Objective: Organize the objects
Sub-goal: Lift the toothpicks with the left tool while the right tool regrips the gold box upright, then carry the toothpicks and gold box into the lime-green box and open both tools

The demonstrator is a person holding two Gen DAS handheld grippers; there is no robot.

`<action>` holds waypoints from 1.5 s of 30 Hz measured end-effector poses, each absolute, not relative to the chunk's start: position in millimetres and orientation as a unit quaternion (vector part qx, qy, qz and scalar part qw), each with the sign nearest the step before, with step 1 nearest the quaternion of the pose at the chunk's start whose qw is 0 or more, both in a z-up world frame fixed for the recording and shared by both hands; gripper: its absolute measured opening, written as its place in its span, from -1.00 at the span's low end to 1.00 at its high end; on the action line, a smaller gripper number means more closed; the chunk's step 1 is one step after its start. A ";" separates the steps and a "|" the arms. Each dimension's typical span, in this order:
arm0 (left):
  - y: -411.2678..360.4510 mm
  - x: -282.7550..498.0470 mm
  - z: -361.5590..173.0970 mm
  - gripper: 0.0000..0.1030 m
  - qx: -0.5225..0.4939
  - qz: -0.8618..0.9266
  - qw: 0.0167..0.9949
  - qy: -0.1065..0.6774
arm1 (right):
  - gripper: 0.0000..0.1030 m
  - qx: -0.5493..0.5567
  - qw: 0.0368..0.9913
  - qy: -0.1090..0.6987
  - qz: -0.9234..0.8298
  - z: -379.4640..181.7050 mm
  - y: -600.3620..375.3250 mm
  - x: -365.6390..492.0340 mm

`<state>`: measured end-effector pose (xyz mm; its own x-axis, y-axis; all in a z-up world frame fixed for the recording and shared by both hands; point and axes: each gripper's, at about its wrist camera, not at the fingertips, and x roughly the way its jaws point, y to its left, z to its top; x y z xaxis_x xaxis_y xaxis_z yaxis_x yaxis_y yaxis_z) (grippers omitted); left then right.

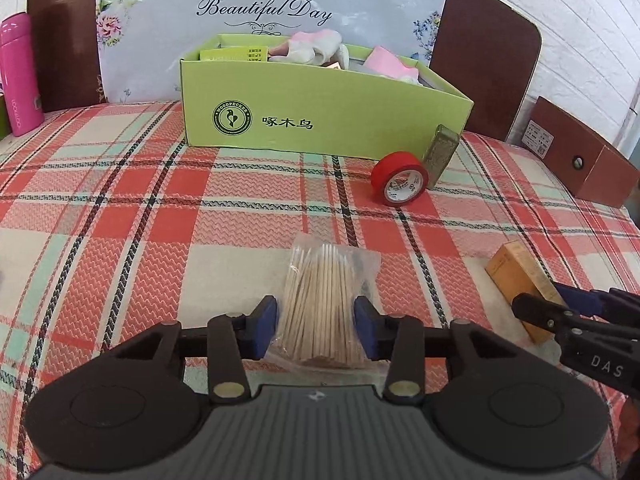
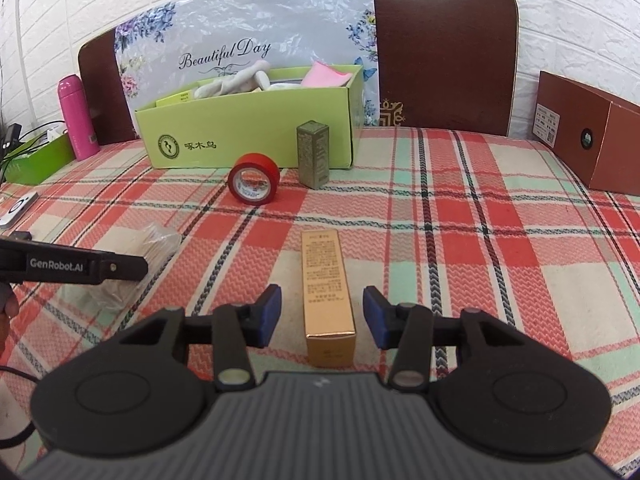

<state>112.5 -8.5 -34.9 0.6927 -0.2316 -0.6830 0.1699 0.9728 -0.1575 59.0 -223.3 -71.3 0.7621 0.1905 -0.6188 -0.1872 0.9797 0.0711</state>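
Some things are already lying in the green box [image 1: 320, 120], while four are still waiting on the table [image 1: 120, 220]: the left gripper [image 1: 316, 330] is pinching the toothpick bag [image 1: 320, 312], the right gripper [image 2: 322, 316] is straddling the gold box [image 2: 328, 292] with fingers open, and the tape [image 2: 254, 184] and grey box [image 2: 313, 154] are sitting untouched.

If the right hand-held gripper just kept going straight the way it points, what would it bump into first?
The gold box: it already lies between the right hand-held gripper's open pads, which don't seem to touch it. Beyond it is bare tablecloth, then probably the small olive box, though depth is unclear.
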 end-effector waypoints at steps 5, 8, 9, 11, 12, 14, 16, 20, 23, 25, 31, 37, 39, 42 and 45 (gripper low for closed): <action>-6.4 114.0 -32.3 -0.40 -0.047 -0.117 0.917 0.378 | -0.43 0.004 0.935 0.340 0.104 -76.6 -222.9 62.6; -8.0 113.8 -28.5 -0.56 -0.051 -0.126 0.916 0.377 | -0.54 0.003 0.932 0.344 0.113 -79.1 -220.4 63.3; -8.6 113.6 -26.1 -0.57 -0.056 -0.133 0.915 0.376 | -0.55 0.006 0.932 0.343 0.119 -78.1 -219.1 62.5; -10.7 112.9 -19.2 -0.58 -0.065 -0.147 0.915 0.370 | -0.55 0.016 0.931 0.340 0.132 -74.4 -217.3 62.4; -12.0 112.4 -14.0 -0.58 -0.067 -0.153 0.917 0.363 | -0.55 0.019 0.932 0.334 0.139 -70.5 -215.7 61.9; -13.5 112.6 -0.6 -0.58 -0.071 -0.166 0.920 0.347 | -0.55 0.018 0.935 0.320 0.149 -61.7 -212.3 62.4; -14.0 114.8 15.7 -0.58 -0.078 -0.178 0.924 0.328 | -0.55 0.021 0.940 0.301 0.159 -48.2 -209.5 65.2; -17.9 123.9 52.7 -0.58 -0.081 -0.191 0.937 0.280 | -0.55 0.013 0.952 0.257 0.168 -20.9 -205.0 76.3; -20.5 136.2 78.2 -0.58 -0.091 -0.201 0.943 0.251 | -0.55 0.009 0.959 0.224 0.173 0.2 -202.0 90.3; -22.0 146.5 92.8 -0.58 -0.098 -0.204 0.945 0.235 | -0.55 -0.001 0.964 0.202 0.176 12.8 -198.8 99.7; -23.8 190.1 122.1 -0.58 -0.119 -0.190 0.954 0.201 | -0.55 -0.019 0.974 0.157 0.161 34.7 -192.7 139.4; -31.1 242.5 116.1 -0.58 -0.114 -0.176 0.956 0.205 | -0.55 -0.024 0.980 0.147 0.133 30.2 -189.7 193.3; -31.2 258.7 107.4 -0.58 -0.117 -0.175 0.954 0.215 | -0.55 -0.022 0.980 0.150 0.126 25.0 -187.2 210.6; -34.0 280.3 91.0 -0.57 -0.116 -0.175 0.951 0.225 | -0.55 -0.021 0.980 0.158 0.117 13.4 -179.4 236.4; -38.1 291.1 70.8 -0.02 -0.089 -0.154 0.958 0.225 | -0.53 -0.031 0.979 0.168 0.115 -4.2 -169.8 257.9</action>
<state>291.1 -38.1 70.8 0.8513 -0.3344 -0.4044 0.2538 0.9369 -0.2406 257.9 -169.8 -4.2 0.9173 0.2152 -0.3351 -0.2361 0.9715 -0.0223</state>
